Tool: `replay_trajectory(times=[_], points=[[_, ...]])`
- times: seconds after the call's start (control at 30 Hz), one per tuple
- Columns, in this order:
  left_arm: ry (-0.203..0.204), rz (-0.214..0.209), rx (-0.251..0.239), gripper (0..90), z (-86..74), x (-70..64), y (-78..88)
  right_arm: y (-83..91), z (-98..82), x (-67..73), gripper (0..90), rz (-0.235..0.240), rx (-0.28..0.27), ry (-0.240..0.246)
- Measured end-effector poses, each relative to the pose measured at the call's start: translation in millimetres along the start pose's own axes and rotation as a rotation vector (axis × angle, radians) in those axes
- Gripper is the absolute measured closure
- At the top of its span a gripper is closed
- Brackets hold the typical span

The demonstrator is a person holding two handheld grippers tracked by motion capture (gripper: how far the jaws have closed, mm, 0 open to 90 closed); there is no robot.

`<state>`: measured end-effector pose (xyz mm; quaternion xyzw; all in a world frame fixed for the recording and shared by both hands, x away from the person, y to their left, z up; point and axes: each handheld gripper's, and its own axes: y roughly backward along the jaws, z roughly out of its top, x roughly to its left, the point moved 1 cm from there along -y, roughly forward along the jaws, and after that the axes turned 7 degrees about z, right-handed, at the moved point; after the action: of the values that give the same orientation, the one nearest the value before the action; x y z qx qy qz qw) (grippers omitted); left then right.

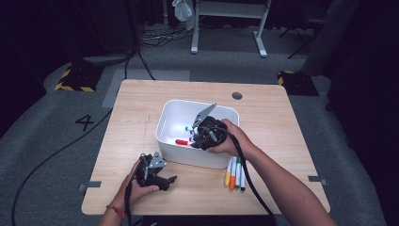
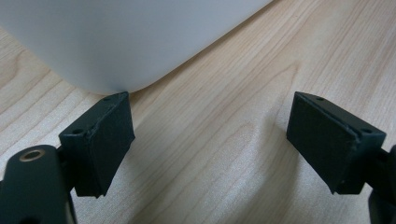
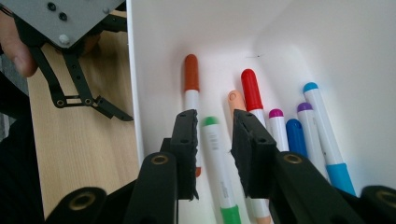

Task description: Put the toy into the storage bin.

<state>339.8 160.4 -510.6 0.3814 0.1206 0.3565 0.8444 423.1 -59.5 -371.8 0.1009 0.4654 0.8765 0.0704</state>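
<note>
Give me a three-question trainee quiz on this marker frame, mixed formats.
1. True or false: the green-capped marker lies between the right gripper's jaws, inside the white bin.
2. Multiple choice: where is the left gripper? A) inside the bin B) over bare table in front of the bin, jaws apart C) clamped on a marker
3. Fill in: the markers not yet binned lie on the table just in front of the bin's ____ corner, seen from the high view.

Key: 1 true; 2 B; 3 right
</note>
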Motion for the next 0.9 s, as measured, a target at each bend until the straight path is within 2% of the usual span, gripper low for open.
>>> replay_trajectory(times=[0.07, 0.13, 0.23, 0.33, 0.43, 0.53, 0.7, 0.9], points=[[0.000, 0.000, 0.000, 14.9, 0.0, 0.0, 0.0, 4.8, -2.5, -1.1, 65.9, -0.021, -0.034, -0.001], [0.001, -0.001, 0.000, 14.9, 0.0, -0.1, -0.1, 11.6, -6.0, -1.4, 62.5, -0.022, -0.072, -0.005], [0.001, -0.001, 0.000, 14.9, 0.0, -0.1, -0.1, 24.5, -12.9, 0.4, 54.5, -0.051, -0.141, 0.016], [0.002, -0.001, 0.000, 14.9, 0.0, -0.1, 0.0, 36.9, -20.8, 5.1, 48.8, -0.124, -0.176, 0.041], [0.002, -0.001, 0.000, 14.9, 0.0, -0.2, 0.0, 51.1, -30.4, 9.9, 43.1, -0.155, -0.232, 0.057], [0.002, -0.001, 0.000, 14.9, 0.0, -0.2, 0.0, 64.9, -42.3, 12.0, 38.9, -0.184, -0.291, 0.050], [0.002, -0.001, 0.000, 14.9, 0.0, -0.2, -0.1, 83.5, -67.5, 12.3, 34.7, -0.248, -0.338, 0.023], [0.002, -0.001, 0.000, 14.9, 0.0, -0.2, 0.0, 95.4, -110.1, 13.7, 34.9, -0.305, -0.348, -0.020]])
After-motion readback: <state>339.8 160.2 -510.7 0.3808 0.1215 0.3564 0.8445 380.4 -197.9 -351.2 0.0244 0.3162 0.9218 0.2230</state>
